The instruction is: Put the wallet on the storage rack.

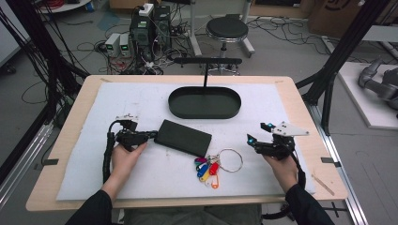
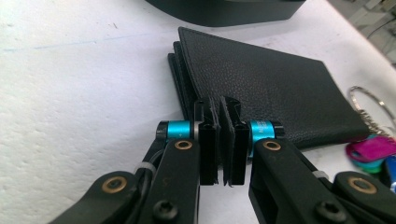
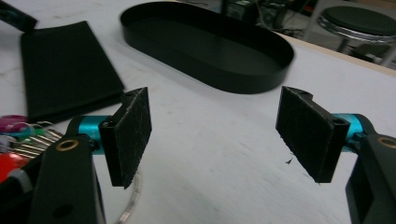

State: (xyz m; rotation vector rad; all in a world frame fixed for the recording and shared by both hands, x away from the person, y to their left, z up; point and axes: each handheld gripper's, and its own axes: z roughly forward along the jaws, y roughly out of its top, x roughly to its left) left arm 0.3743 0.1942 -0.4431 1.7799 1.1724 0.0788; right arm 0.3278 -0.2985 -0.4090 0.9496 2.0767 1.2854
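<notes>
Left gripper (image 2: 218,140) clenched on the corner of the black leather wallet (image 2: 261,88) (flat on white foam, beside keys); we judge this thin bite may slip. Right gripper (image 3: 215,135) released.

- High view: fixed above the near table edge, facing forward and down; takes in the whole white foam-covered wooden table (image 1: 117,101) and the floor beyond, at 12 o'clock.
- Left gripper view: rides low, very close behind the left gripper (image 2: 219,140); faces the black grained-leather wallet (image 2: 261,88).
- Right gripper view: low above the foam behind the right gripper (image 3: 215,135); faces the black oval metal tray (image 3: 210,46) at 12 o'clock.
- Shared by all: wallet and tray.
</notes>
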